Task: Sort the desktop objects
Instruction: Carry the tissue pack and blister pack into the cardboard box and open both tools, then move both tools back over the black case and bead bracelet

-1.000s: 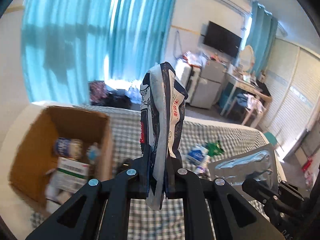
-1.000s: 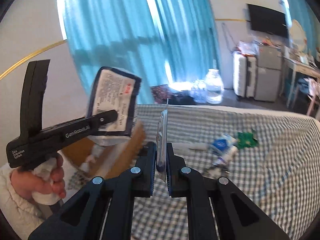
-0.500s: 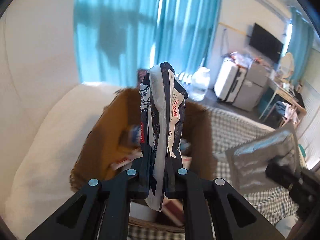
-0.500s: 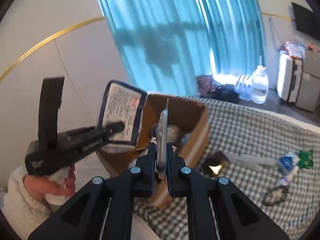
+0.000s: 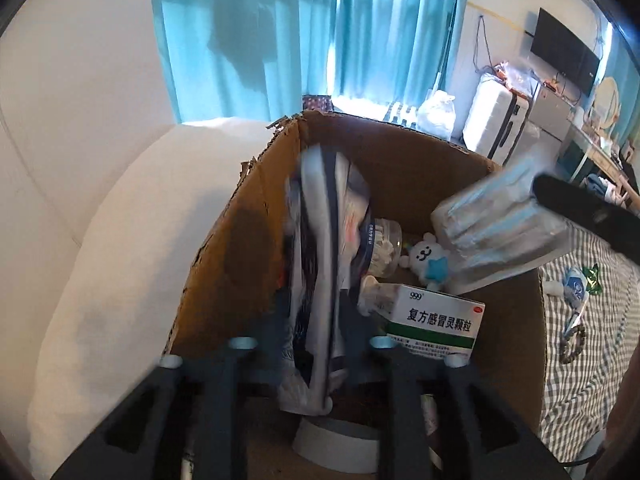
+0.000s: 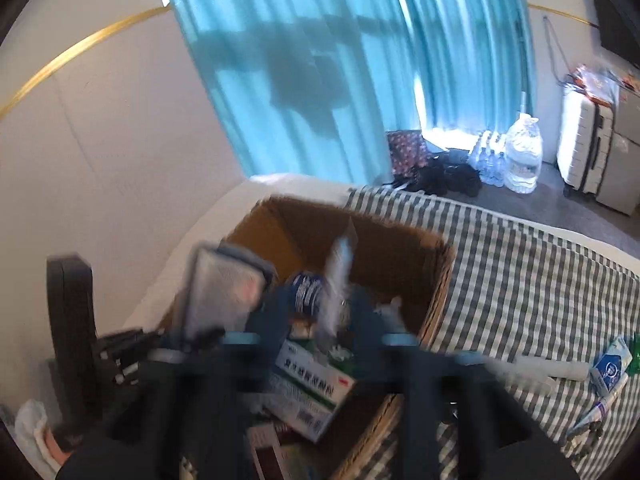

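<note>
Since a second ago both views have swung from the checked bed toward the cardboard box [image 5: 248,240], which now fills the centre of each frame. The left hand-held gripper [image 5: 314,364] has opened: its fingers [image 5: 236,360] stand wide apart, and the dark patterned pouch [image 5: 320,264] sits loose and blurred between them, over the box's left half, apparently dropping in. The right hand-held gripper [image 6: 320,336] also looks spread, its flat mask pack [image 6: 338,276] streaked with blur above the box; whether it still has any hold I cannot tell.

Progress: well along. Already in the box: a green-and-white medicine carton [image 5: 436,324], a small plush figure [image 5: 426,258], a clear jar [image 5: 382,240]. Left on the bed at lower right of the right view: a white tube [image 6: 548,368], a blue-white sachet [image 6: 610,370], a green wrapper [image 6: 636,354].

Hard to read: both sets of fingers are motion-smeared; the box bottom is hidden behind them; a pale round thing [image 5: 336,440] at bottom centre is unidentifiable.
</note>
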{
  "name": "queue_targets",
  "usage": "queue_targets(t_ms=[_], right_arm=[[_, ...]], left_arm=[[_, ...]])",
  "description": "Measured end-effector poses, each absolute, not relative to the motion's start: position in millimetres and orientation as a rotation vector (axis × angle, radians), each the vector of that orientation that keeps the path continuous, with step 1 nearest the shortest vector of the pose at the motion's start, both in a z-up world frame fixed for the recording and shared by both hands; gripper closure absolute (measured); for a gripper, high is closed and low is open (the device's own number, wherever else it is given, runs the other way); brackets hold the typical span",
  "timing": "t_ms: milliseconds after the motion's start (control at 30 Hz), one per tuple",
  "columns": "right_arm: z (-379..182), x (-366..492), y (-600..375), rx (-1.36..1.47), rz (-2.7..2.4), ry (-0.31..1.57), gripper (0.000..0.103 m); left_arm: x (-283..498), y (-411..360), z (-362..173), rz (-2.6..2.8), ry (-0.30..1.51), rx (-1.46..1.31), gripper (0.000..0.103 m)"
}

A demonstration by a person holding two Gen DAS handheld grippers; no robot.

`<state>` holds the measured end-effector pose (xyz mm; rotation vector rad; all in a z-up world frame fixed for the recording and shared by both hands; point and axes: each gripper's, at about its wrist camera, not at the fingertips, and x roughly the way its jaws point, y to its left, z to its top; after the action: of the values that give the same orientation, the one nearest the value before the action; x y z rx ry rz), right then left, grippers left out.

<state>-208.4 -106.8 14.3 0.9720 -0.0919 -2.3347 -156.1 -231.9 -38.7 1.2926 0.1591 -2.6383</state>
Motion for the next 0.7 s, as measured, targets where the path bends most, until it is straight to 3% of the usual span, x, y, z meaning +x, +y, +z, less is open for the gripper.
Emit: queue_targets(t_ms=[33, 100, 300, 700], right_arm=[[17, -208, -102, 0.948, -2.355, -0.121, 0.032], [21, -207, -93, 0.923, -2.374, -0.153, 0.032], [28, -192, -40, 0.944, -2.468, -0.238, 0.032], [58, -111, 141, 0.912, -2.827, -0.339, 0.032]], left_arm=[[-155, -231, -38, -2.623, 0.146, 1.278, 0.029], [-150, -227, -37, -2.62, 0.13, 1.228, 0.018], [-133, -211, -29, -2.623, 0.119, 1.225, 0.017], [-101, -100, 22, -2.816, -0.002, 1.093, 0.0]])
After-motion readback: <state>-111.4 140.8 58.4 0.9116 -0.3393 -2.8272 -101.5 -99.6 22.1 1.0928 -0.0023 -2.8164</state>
